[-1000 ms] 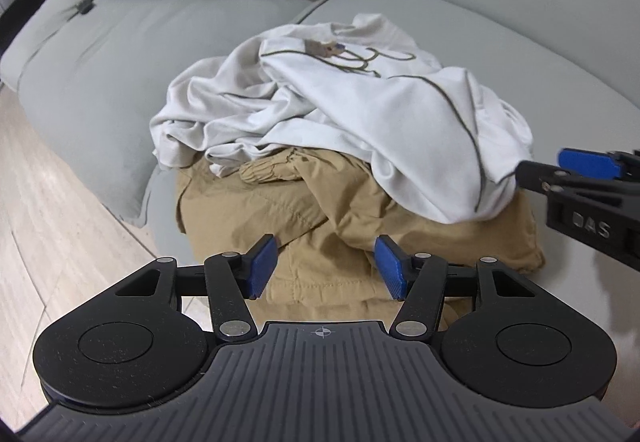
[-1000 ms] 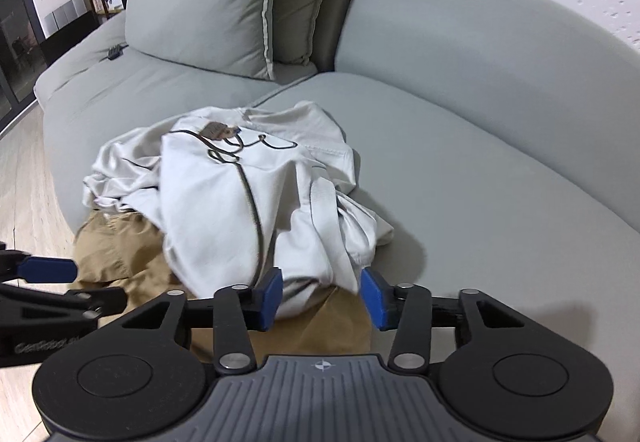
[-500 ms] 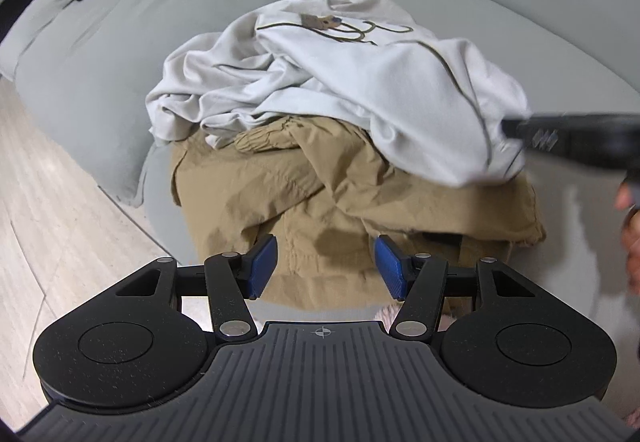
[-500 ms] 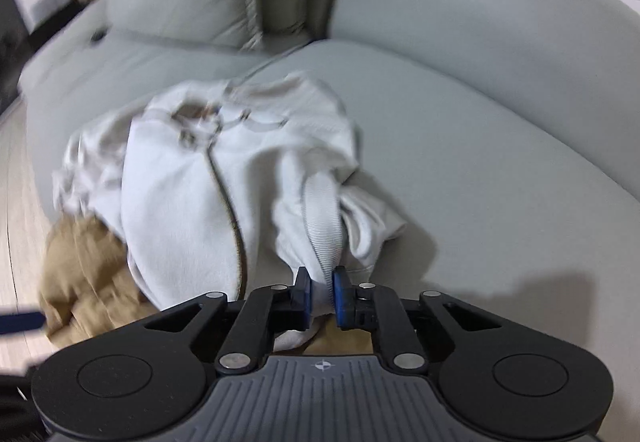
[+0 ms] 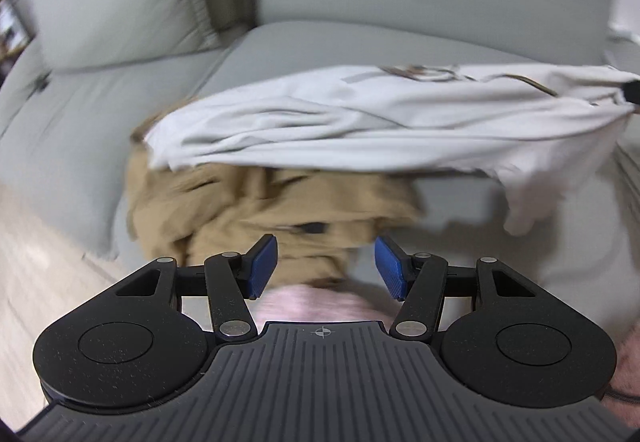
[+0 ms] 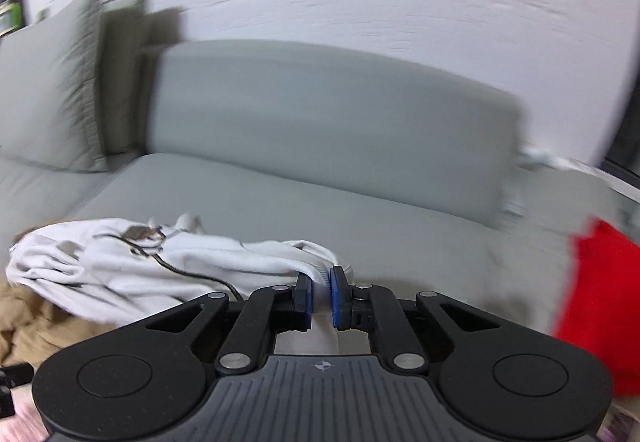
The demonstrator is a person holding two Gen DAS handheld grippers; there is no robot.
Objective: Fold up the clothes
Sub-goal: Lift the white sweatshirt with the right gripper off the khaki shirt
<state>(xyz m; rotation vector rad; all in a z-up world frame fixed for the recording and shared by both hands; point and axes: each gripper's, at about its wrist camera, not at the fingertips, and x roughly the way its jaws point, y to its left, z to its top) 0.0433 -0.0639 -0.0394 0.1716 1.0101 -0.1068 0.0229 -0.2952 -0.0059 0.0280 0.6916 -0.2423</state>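
A white sweatshirt (image 5: pixel 360 121) with a thin dark cord stretches across the grey sofa, lifted at its right end. My right gripper (image 6: pixel 320 296) is shut on a ribbed edge of that white sweatshirt (image 6: pixel 132 266), pulling it up and rightward. Under it lie crumpled tan trousers (image 5: pixel 248 209), also seen at the lower left of the right wrist view as tan trousers (image 6: pixel 36 318). My left gripper (image 5: pixel 325 266) hovers open over the near edge of the trousers, with nothing between its fingers.
Grey sofa seat (image 6: pixel 360 226) with a back cushion (image 5: pixel 116 1) at the left. A red cloth (image 6: pixel 592 306) lies at the right end of the seat. Pale wood floor (image 5: pixel 36 266) runs along the sofa's left. A pink sleeve (image 5: pixel 320 306) shows behind the left gripper.
My right gripper closed on the white sweatshirt's edge and swung up and to the right, dragging the sweatshirt off the trousers. The left gripper shifted and stayed open.
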